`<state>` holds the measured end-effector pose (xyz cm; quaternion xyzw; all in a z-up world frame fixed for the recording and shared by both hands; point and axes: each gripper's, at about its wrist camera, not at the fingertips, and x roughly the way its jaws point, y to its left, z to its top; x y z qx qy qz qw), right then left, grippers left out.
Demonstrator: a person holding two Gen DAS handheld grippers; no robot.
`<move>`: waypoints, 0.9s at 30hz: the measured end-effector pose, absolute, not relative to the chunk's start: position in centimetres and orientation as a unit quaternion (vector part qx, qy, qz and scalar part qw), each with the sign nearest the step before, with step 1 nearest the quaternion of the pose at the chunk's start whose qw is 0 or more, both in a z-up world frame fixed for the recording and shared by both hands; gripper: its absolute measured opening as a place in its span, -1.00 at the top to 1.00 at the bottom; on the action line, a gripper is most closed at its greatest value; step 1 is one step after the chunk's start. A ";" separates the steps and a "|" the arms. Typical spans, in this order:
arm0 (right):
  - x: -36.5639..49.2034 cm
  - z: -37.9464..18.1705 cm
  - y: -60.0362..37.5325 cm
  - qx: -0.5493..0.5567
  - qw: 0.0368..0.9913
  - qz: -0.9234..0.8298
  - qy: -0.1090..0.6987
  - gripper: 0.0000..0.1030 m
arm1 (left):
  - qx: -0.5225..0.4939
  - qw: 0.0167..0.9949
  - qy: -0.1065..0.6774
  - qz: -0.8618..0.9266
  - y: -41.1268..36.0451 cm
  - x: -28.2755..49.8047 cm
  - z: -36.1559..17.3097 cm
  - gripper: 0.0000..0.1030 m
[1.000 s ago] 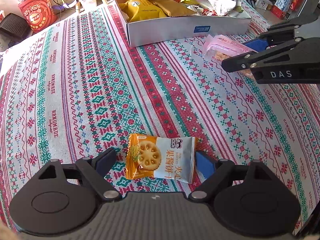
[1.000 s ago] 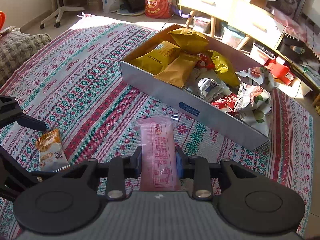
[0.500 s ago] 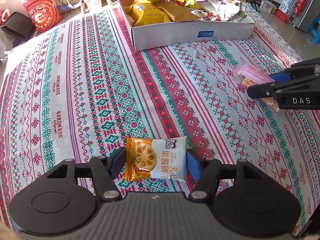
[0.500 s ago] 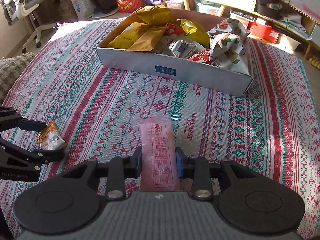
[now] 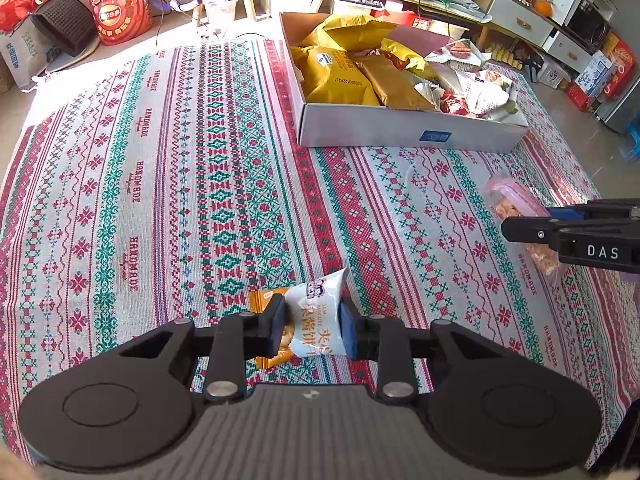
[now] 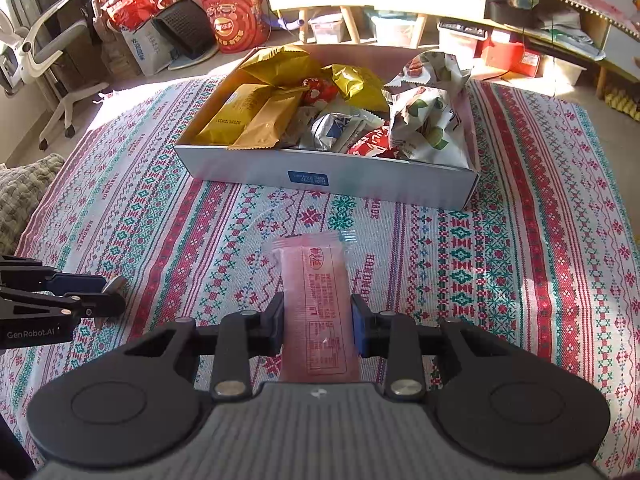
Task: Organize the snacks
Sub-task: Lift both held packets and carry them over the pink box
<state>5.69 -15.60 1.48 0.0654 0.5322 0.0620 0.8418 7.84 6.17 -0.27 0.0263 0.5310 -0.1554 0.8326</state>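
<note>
In the left wrist view the left gripper [image 5: 312,330] sits at lower centre of the frame, its two fingers pressed in on a biscuit packet [image 5: 316,320], orange at one end and white with printed characters at the other. The packet is squeezed and crumpled between the pads, its white end poking upward toward the middle of the frame. Whether it is lifted clear of the patterned cloth [image 5: 168,184] or just grazing it is hard to tell from this angle.

The open snack box [image 5: 400,132] lies in the upper centre of that frame, well apart from the held packet, with yellow bags and other wrappers piled inside (a small blue label marks its near wall). At the right edge the right gripper [image 5: 520,220] reaches in from the side, with a pink snack bar [image 5: 512,204] between its fingers.

From the right wrist view, that same gripper [image 6: 318,326] is at lower centre, fingers clamped on both long sides of the pink snack bar [image 6: 316,300], which points straight up the frame toward the snack box [image 6: 328,172] in the upper middle. The left gripper [image 6: 108,296] shows at the left edge, low in the frame.
</note>
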 end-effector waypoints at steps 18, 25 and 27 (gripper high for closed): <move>6.3 2.8 -16.2 0.080 0.849 0.064 0.517 0.43 | 0.010 0.858 0.503 -0.101 9.2 8.1 1.9 0.71; 6.9 3.6 -16.4 0.095 0.856 0.063 0.505 0.43 | -0.012 0.871 0.478 -0.113 8.6 8.5 3.6 0.79; 7.2 3.7 -16.6 0.102 0.857 0.060 0.502 0.43 | -0.017 0.876 0.468 -0.118 8.2 8.6 4.2 0.79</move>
